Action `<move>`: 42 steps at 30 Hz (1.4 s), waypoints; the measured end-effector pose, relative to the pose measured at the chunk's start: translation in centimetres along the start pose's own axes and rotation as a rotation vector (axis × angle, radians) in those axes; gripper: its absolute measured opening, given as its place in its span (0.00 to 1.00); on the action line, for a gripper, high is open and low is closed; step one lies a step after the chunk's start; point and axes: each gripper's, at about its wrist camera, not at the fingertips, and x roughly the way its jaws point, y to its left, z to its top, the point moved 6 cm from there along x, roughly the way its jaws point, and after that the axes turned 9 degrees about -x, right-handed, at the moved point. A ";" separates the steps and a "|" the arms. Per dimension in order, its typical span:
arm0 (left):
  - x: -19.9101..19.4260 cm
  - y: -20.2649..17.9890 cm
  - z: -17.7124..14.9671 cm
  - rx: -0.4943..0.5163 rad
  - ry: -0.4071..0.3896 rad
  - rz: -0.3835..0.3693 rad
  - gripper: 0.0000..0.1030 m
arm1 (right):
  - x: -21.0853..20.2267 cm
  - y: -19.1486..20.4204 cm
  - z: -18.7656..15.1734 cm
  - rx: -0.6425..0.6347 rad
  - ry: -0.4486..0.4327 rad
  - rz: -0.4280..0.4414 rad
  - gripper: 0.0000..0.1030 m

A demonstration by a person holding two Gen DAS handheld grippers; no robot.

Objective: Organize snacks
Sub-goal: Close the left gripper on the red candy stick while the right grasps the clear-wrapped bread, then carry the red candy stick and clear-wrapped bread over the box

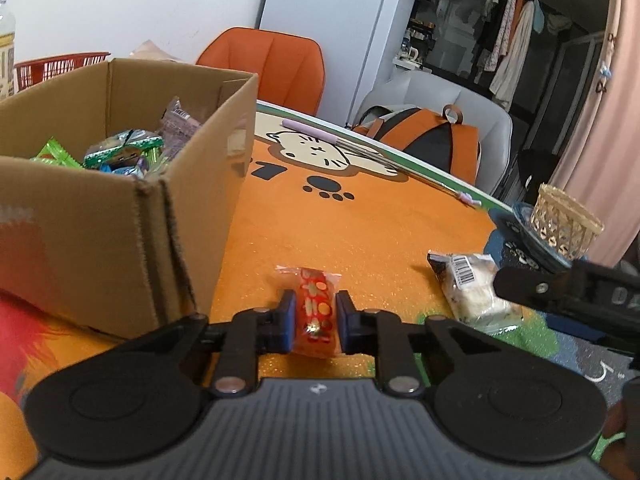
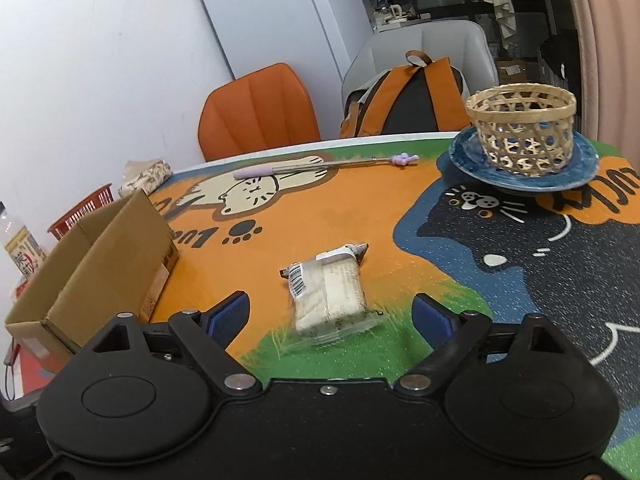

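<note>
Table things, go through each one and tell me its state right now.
Left gripper: shut on red snack.
Red snack: gripped, on table.
Right gripper: open.
White snack: lying between right gripper's fingers, ungripped.
Cardboard box: open, holding snacks.
Woven basket: upright on blue plate.

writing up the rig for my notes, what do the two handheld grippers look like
Both match: the left gripper and right gripper have matte black plastic bodies with two round lobes, black linkage arms joined by silver rivets, and fingers faced with blue pads. The left one shows a grey ribbed centre plate. No cables, hands or sleeves are visible.
</note>
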 end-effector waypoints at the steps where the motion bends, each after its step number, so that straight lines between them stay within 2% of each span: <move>1: 0.0 0.0 0.1 -0.002 0.000 -0.002 0.18 | 0.3 0.0 0.0 -0.001 0.005 -0.005 0.86; 9: -0.7 0.3 0.0 -0.024 0.015 -0.034 0.18 | 2.4 0.9 0.0 -0.052 0.038 -0.039 0.84; 14: -1.5 0.1 0.3 -0.027 0.008 -0.060 0.18 | 3.4 0.5 -0.2 -0.061 0.050 -0.080 0.61; 15: -1.7 0.1 0.4 -0.028 0.008 -0.066 0.17 | 3.2 0.6 -0.3 -0.059 0.050 -0.076 0.59; 17: -2.0 0.1 0.6 -0.030 0.004 -0.077 0.17 | 2.7 0.6 -0.2 -0.032 0.054 -0.045 0.47; 20: -2.7 0.1 0.9 -0.034 -0.004 -0.095 0.17 | 1.7 1.1 -0.3 -0.026 0.059 -0.049 0.42; 32: -5.8 -0.3 2.6 -0.031 -0.041 -0.172 0.17 | -2.6 3.3 -0.3 -0.005 -0.009 -0.037 0.39; 42: -8.9 0.8 4.9 -0.038 -0.104 -0.196 0.17 | -4.2 6.6 1.0 -0.041 -0.056 -0.001 0.39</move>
